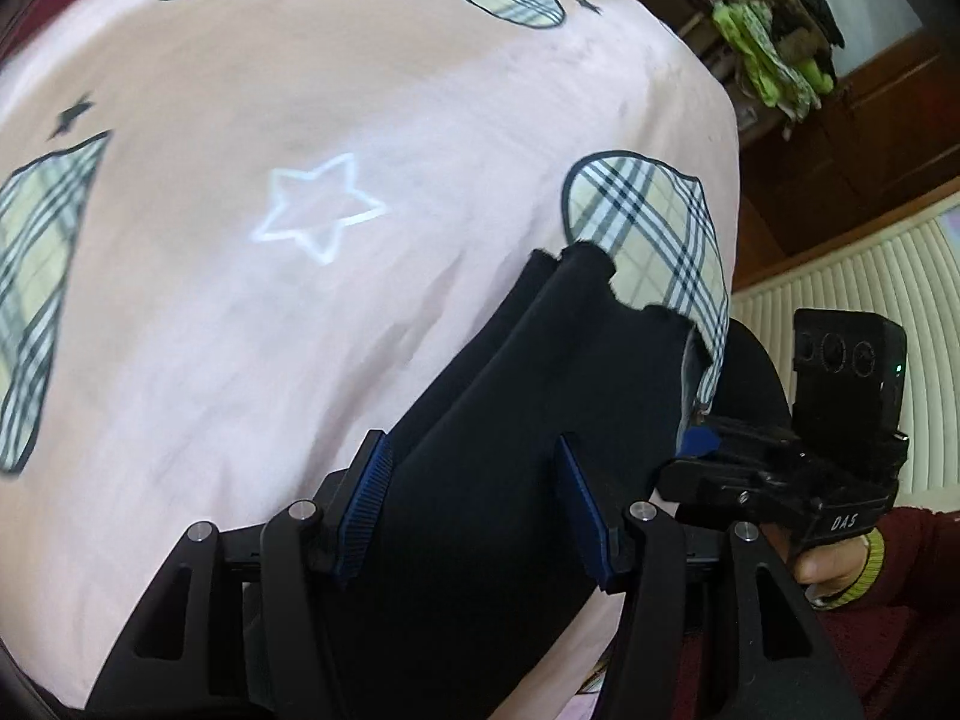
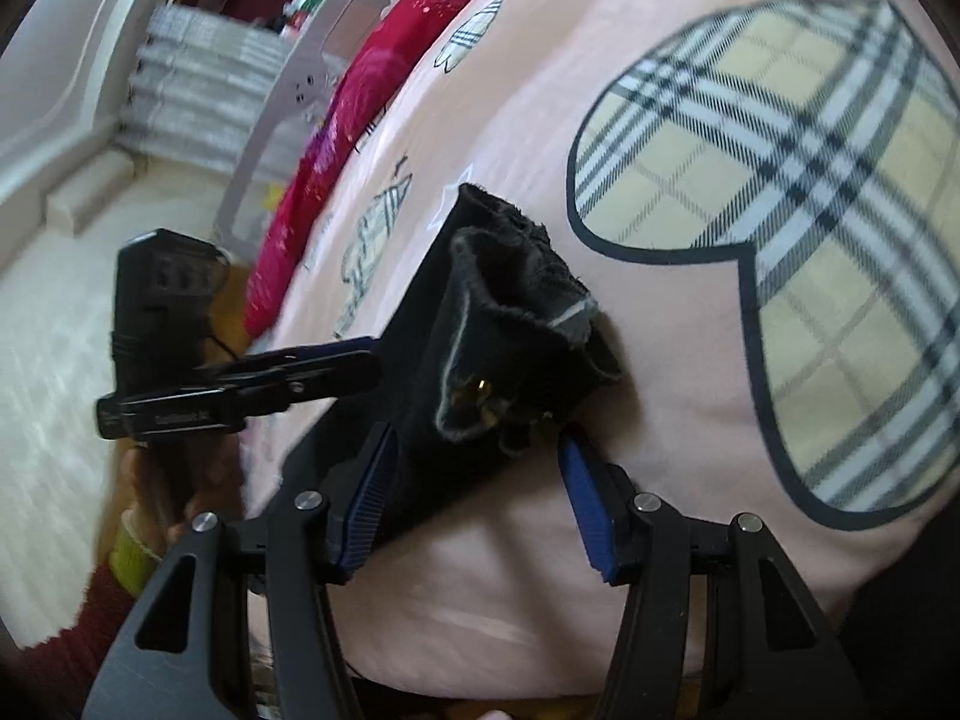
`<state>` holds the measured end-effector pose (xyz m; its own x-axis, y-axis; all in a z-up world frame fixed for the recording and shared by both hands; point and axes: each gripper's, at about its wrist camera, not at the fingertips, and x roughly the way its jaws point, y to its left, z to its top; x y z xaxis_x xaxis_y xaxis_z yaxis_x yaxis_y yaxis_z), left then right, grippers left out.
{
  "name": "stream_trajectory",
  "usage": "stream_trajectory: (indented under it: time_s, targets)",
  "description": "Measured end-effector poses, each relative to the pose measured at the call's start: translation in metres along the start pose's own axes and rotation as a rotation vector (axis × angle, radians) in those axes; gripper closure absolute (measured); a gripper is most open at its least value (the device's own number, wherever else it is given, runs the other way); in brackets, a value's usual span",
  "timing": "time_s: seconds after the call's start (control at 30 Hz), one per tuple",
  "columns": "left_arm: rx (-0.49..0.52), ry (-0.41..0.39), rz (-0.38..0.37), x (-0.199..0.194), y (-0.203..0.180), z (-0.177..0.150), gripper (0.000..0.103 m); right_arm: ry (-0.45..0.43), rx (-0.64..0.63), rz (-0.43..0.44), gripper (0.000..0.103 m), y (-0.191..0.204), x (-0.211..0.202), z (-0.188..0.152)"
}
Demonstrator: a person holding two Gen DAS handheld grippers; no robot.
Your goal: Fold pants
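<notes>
Dark navy pants [image 1: 510,420] lie folded in a narrow bundle on the pink bed cover [image 1: 240,300]. In the right wrist view the pants [image 2: 480,348] show the waistband end with a metal button and grey lining. My left gripper [image 1: 474,498] is open, its blue pads on either side of the bundle, which lies loose between them. My right gripper [image 2: 474,498] is open too, straddling the waistband end. The right gripper also shows in the left wrist view [image 1: 708,450], at the pants' right edge. The left gripper shows in the right wrist view [image 2: 336,360], at their left edge.
The cover has plaid heart and star prints [image 2: 780,210]. A red floral blanket [image 2: 360,120] runs along the far bed edge. A white radiator [image 1: 870,300] and a shelf of clothes [image 1: 774,48] stand beyond the bed. A cream floor [image 2: 60,360] lies to the left.
</notes>
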<state>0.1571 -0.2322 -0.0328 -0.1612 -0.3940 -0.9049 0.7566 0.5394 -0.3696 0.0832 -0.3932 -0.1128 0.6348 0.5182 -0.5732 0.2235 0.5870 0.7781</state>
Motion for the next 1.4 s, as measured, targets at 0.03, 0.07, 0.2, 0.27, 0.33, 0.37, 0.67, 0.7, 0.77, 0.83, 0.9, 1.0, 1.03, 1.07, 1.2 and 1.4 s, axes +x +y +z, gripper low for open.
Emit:
stream_trajectory:
  time_s: [0.03, 0.07, 0.2, 0.27, 0.33, 0.37, 0.67, 0.7, 0.77, 0.83, 0.9, 1.0, 1.03, 1.07, 1.2, 1.4]
  targets:
    - [0.008, 0.009, -0.006, 0.005, -0.002, 0.005, 0.046, -0.009, 0.012, 0.008, 0.047, -0.002, 0.001, 0.001]
    - [0.016, 0.021, -0.004, 0.012, -0.005, 0.011, 0.046, -0.014, 0.022, 0.011, 0.060, -0.006, 0.002, 0.002]
    - [0.063, 0.057, -0.020, 0.034, -0.019, 0.026, 0.051, -0.017, 0.024, 0.000, 0.089, -0.016, -0.003, 0.002]
    - [0.106, 0.071, -0.028, 0.044, -0.030, 0.033, 0.058, -0.021, 0.026, 0.031, 0.090, -0.019, -0.005, 0.003]
    - [0.134, 0.072, -0.017, 0.049, -0.036, 0.036, 0.072, -0.022, -0.009, 0.032, 0.090, -0.016, -0.006, 0.003]
    - [0.140, 0.064, -0.021, 0.051, -0.038, 0.037, 0.079, -0.022, -0.026, 0.031, 0.090, -0.014, -0.005, 0.003]
    - [0.097, -0.070, -0.103, 0.019, -0.034, 0.026, 0.098, -0.040, -0.096, 0.089, 0.091, 0.005, -0.008, 0.006]
    - [0.095, -0.090, -0.108, 0.011, -0.035, 0.023, 0.098, -0.041, -0.105, 0.106, 0.091, 0.009, -0.009, 0.008]
    - [0.095, -0.138, -0.115, -0.008, -0.037, 0.015, 0.098, -0.043, -0.136, 0.143, 0.091, 0.021, -0.011, 0.010]
    - [0.090, -0.179, -0.126, -0.032, -0.033, 0.007, 0.098, -0.041, -0.182, 0.182, 0.091, 0.038, -0.014, 0.010]
    - [0.075, -0.224, -0.135, -0.058, -0.028, -0.006, 0.098, -0.039, -0.211, 0.215, 0.091, 0.050, -0.015, 0.010]
    - [0.057, -0.278, -0.130, -0.088, -0.023, -0.027, 0.098, -0.016, -0.255, 0.280, 0.091, 0.072, -0.014, 0.007]
    - [0.051, -0.292, -0.127, -0.095, -0.022, -0.033, 0.098, -0.006, -0.273, 0.294, 0.091, 0.079, -0.012, 0.006]
    - [0.045, -0.309, -0.124, -0.104, -0.022, -0.041, 0.098, 0.010, -0.296, 0.311, 0.091, 0.089, -0.008, 0.003]
    - [0.002, -0.369, -0.111, -0.128, -0.011, -0.072, 0.098, 0.061, -0.364, 0.350, 0.091, 0.117, 0.005, -0.007]
    - [-0.106, -0.425, -0.112, -0.143, 0.020, -0.118, 0.099, 0.164, -0.438, 0.373, 0.091, 0.145, 0.039, -0.019]
